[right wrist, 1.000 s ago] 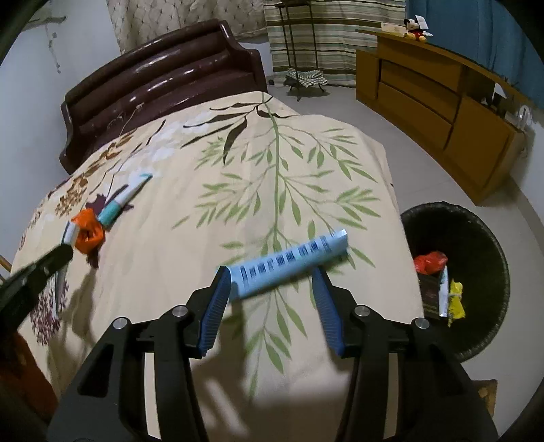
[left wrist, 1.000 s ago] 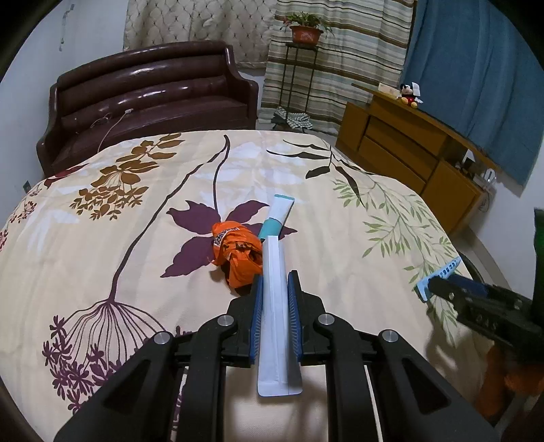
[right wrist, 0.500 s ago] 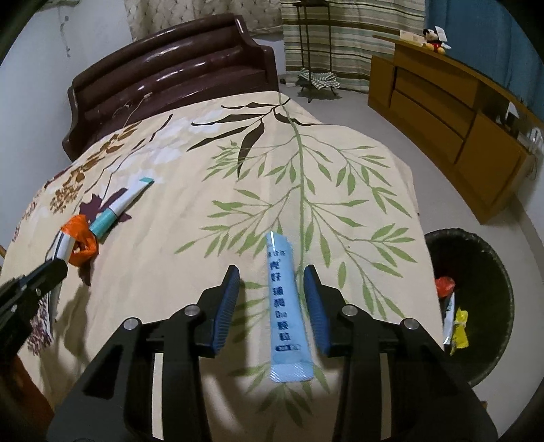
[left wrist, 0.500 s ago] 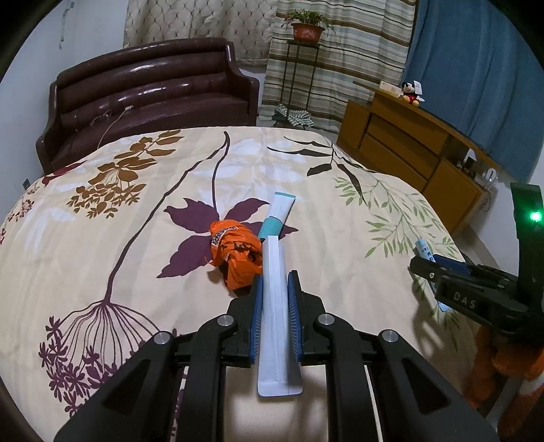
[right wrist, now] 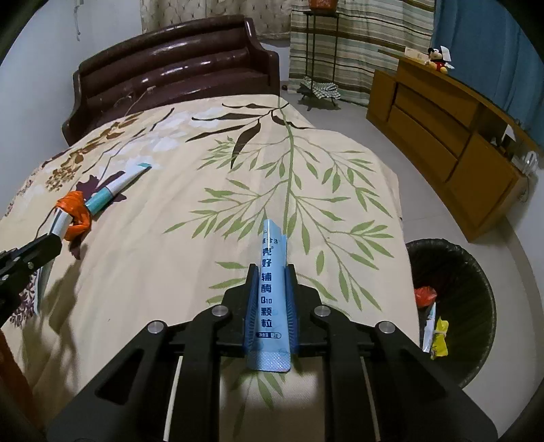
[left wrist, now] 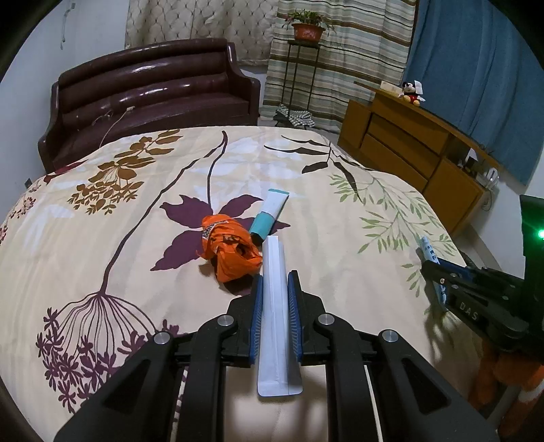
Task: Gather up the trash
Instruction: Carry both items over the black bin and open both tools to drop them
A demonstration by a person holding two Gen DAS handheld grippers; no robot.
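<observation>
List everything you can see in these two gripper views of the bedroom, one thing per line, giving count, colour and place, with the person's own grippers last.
white sachet: 1, white, in left gripper
blue sachet: 1, light blue, in right gripper
orange wrapper: 1, orange, crumpled on bedspread
tube: 1, white and teal, lying beside orange wrapper
bedspread: 1, cream with leaf print, on bed
bin: 1, black, on floor right of bed, holding red and yellow scraps
sofa: 1, dark brown, beyond bed
cabinet: 1, wooden, along right wall
plush toy: 1, red and black, on cabinet
potted plant: 1, on stand by curtain
left gripper: black, shut
right gripper: black, shut
</observation>
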